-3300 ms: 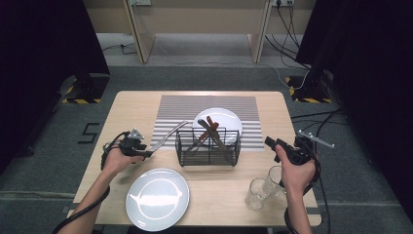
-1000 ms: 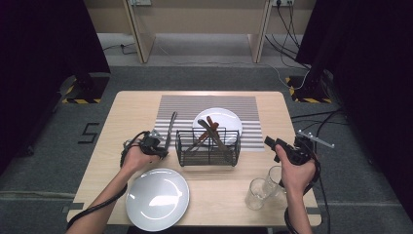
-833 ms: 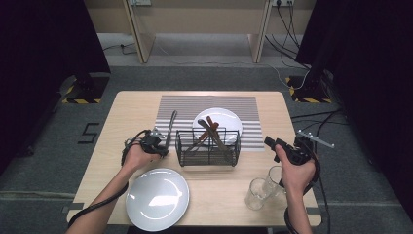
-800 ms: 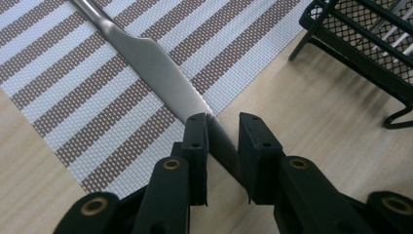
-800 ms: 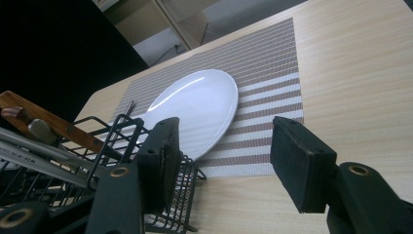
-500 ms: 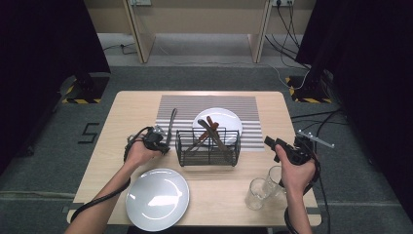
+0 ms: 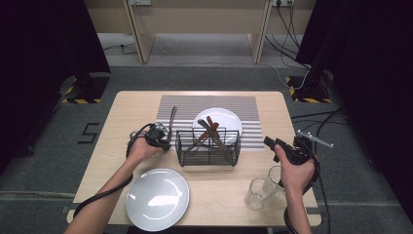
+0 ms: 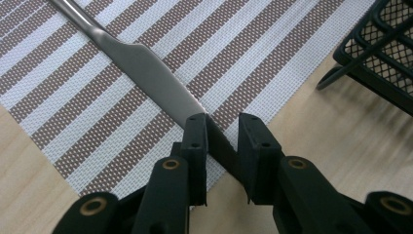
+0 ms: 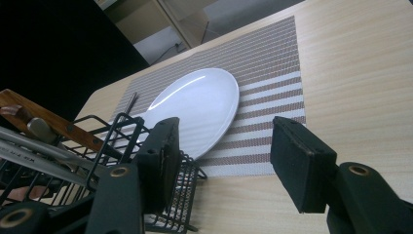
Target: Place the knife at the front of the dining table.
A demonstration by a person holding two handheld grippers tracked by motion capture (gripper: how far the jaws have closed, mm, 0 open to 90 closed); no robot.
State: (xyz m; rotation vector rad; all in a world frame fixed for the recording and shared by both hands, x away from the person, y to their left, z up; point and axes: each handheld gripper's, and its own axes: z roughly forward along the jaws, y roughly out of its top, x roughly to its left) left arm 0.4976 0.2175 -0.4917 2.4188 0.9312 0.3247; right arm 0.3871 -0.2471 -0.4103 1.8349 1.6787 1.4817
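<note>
Left gripper (image 8: 221, 131) pinching knife (image 8: 146, 73) by blade tip, handle lying ahead on mat (image 8: 272, 58), set for placing left of basket (image 7: 208, 147); right gripper (image 9: 234, 161) spread, idle near glasses (image 7: 263, 190)

The knife (image 8: 141, 73) has its handle cut off by the left gripper view's top edge; its blade tip is hidden behind the left gripper (image 8: 221, 139) and its pad (image 8: 195, 141).
</note>
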